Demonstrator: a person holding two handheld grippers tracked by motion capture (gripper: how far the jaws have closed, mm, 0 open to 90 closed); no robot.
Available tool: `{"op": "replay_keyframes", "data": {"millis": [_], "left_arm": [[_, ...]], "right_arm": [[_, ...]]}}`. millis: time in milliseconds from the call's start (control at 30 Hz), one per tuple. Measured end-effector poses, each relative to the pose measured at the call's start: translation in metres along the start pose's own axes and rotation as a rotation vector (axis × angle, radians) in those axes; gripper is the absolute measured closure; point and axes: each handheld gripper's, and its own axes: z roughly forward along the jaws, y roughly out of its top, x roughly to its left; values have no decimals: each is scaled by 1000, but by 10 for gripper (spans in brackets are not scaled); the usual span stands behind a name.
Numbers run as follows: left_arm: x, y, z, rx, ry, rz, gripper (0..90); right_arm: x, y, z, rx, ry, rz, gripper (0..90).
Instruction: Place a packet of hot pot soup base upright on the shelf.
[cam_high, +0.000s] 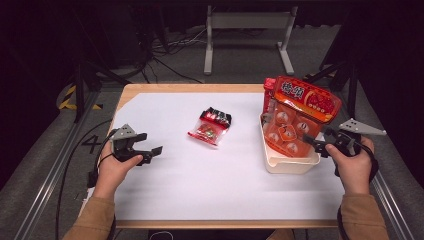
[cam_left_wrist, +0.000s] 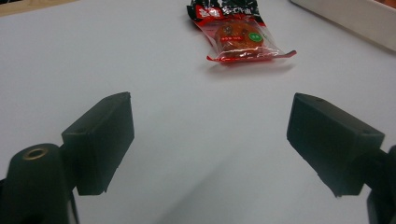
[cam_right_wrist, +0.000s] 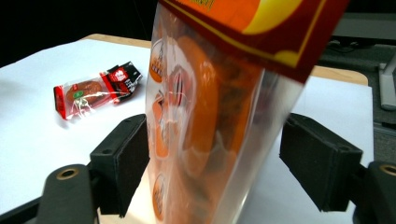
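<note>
big bag (cam_high: 295, 117): orange, red top | small packet (cam_high: 210, 126): red-black (green dot) | tub (cam_high: 292, 163): cream

From my remote station I see a large snack bag (cam_high: 300, 117) of glossy, crinkled orange plastic film with clear panels, standing in a smooth, matt white plastic tray (cam_high: 292, 164). A small snack packet (cam_high: 210, 126) in shiny clear and red wrap lies on a matt white paper-like sheet (cam_high: 200, 185) over a light wood table edge (cam_high: 190, 88). My grippers' jaw pads (cam_left_wrist: 334, 142) look matt black, slightly grainy plastic or rubber.
</note>
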Motion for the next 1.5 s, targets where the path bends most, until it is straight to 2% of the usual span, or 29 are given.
{"op": "replay_keyframes", "data": {"millis": [200, 267, 467, 600, 733, 800, 933, 1033, 1067, 1100, 1233, 1367, 1500], "left_arm": [[-3, 3, 5, 0, -9, 6, 158], [-4, 5, 7, 2, -20, 6, 158], [-5, 9, 12, 5, -27, 17, 158], [-7, 11, 15, 2, -32, 20, 158], [-7, 11, 16, 3, -36, 19, 158], [-8, 11, 17, 9, -42, 18, 158], [-7, 11, 18, 16, -32, 11, 159], [-7, 11, 17, 11, -32, 2, 158], [-6, 11, 17, 11, -36, 1, 158], [-7, 11, 17, 10, -38, -3, 158], [-7, 11, 16, 3, -39, -5, 157], [-6, 11, 17, -1, -41, -9, 156], [-6, 11, 18, -1, -44, -12, 156]], "right_arm": [[8, -2, -12, 9, -30, -19, 235], [12, -3, -22, 16, -57, -33, 230], [20, -4, -38, 0, -63, -44, 226], [31, -3, -47, -15, -40, -61, 226], [43, -1, -49, -10, -6, -82, 225], [52, 1, -48, -4, 32, -88, 225], [65, 2, -46, -10, 67, -104, 226], [79, 1, -42, -14, 123, -115, 220], [86, 0, -39, -8, 171, -117, 213], [86, 0, -39, -8, 171, -117, 213], [105, -3, -30, -3, 257, -164, 200], [115, -8, -21, -4, 301, -169, 197], [120, -11, -12, 7, 319, -179, 197]]}}
